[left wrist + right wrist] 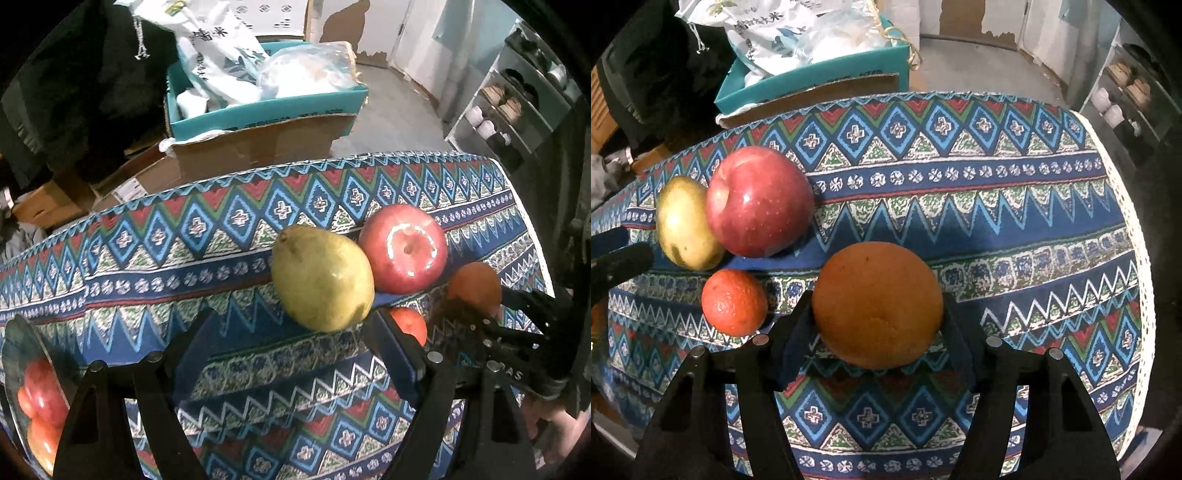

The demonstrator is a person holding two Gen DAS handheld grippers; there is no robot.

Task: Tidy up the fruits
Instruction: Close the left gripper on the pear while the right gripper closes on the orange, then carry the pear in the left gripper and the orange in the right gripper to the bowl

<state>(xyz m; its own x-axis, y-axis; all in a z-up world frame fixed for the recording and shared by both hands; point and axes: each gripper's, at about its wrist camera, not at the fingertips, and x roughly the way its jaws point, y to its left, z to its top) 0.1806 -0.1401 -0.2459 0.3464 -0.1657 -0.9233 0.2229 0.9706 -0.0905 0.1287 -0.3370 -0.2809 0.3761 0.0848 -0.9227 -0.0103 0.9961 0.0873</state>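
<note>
A green-yellow pear (322, 283) lies on the patterned tablecloth (184, 266), just ahead of my open, empty left gripper (291, 328). A red apple (404, 249) touches the pear's right side. A large orange (877, 304) sits between the fingers of my right gripper (877, 314), whose pads touch both its sides. A small tangerine (734, 302) lies to its left, with the apple (759, 201) and pear (685, 223) behind. In the left wrist view the orange (474, 286) and tangerine (408, 325) show at right.
A plate (22, 369) holding red fruits sits at the left edge. Beyond the table's far edge stand a teal box (266, 110) with bags on cardboard boxes. A shoe rack (517, 107) stands at right. The cloth's right edge (1137, 229) drops off.
</note>
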